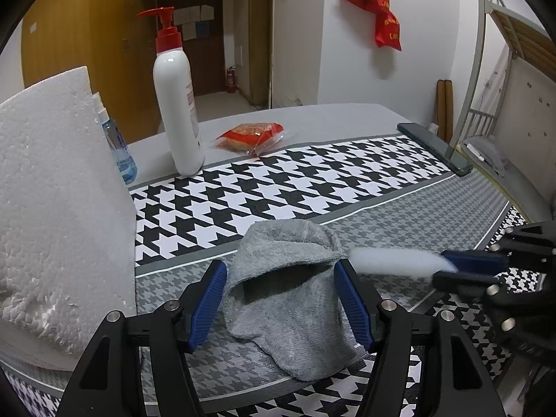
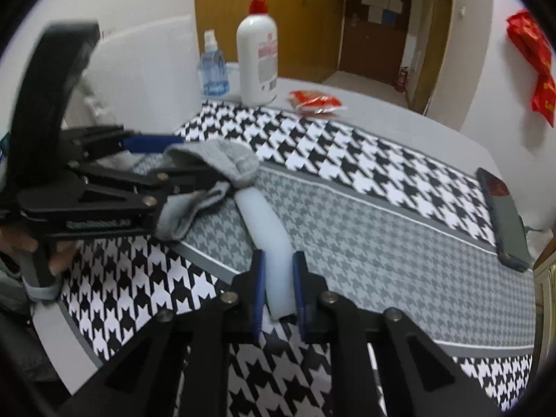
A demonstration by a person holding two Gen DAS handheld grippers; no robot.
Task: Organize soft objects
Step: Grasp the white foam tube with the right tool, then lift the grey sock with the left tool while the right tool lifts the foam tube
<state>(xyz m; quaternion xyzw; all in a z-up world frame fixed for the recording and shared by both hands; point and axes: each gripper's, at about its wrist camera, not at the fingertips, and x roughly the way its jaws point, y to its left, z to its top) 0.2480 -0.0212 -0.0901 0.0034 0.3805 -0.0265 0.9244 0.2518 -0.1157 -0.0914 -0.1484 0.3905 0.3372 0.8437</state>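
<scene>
A grey sock (image 1: 288, 295) lies crumpled on the houndstooth cloth (image 1: 278, 187), its cuff propped open. My left gripper (image 1: 279, 299) is open, its blue pads on either side of the sock. It also shows at the left of the right wrist view (image 2: 180, 160), with the sock (image 2: 212, 170) between its fingers. My right gripper (image 2: 278, 278) is shut on a white foam strip (image 2: 267, 236), which reaches forward toward the sock. In the left wrist view the right gripper (image 1: 448, 266) comes in from the right, holding the strip (image 1: 392, 260) beside the sock's opening.
A white foam block (image 1: 59, 215) stands at the left. A pump bottle (image 1: 177, 104), a blue spray bottle (image 1: 118, 142) and a red snack packet (image 1: 250, 135) sit at the back. A dark phone (image 1: 434, 147) lies at the right edge.
</scene>
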